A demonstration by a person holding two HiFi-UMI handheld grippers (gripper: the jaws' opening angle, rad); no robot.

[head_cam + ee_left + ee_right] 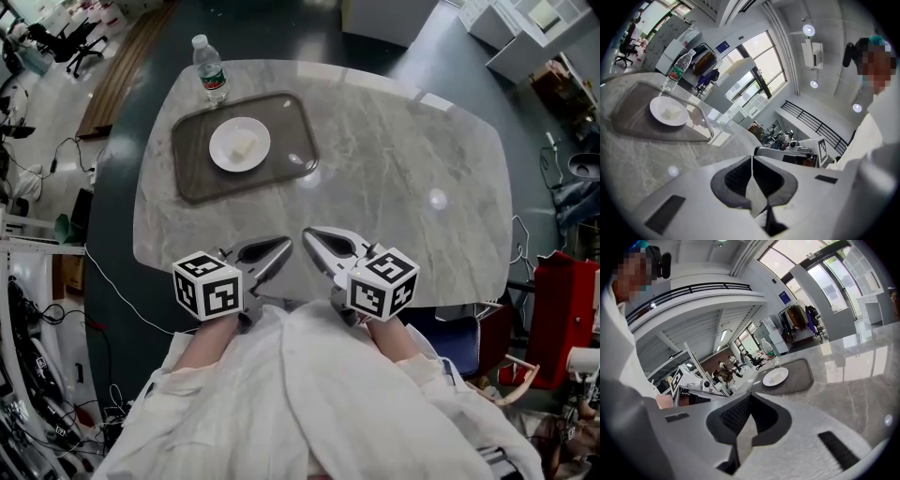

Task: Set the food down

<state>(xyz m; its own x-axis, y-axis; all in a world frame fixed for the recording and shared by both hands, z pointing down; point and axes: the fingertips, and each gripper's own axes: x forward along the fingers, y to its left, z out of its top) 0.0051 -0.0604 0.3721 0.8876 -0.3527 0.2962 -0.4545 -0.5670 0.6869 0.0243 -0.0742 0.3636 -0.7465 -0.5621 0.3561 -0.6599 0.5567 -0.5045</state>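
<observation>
Grey marble table (403, 178), bright glazed hall: we hold left gripper (284, 247) and right gripper (309, 234) clenched, empty, at the near edge; the food (244, 144) lies on a plate (223, 156) in the far tray (192, 178).

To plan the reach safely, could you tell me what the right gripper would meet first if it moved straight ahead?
Probably the bare tabletop just ahead of the right gripper, then the tray; depth is unclear.
</observation>
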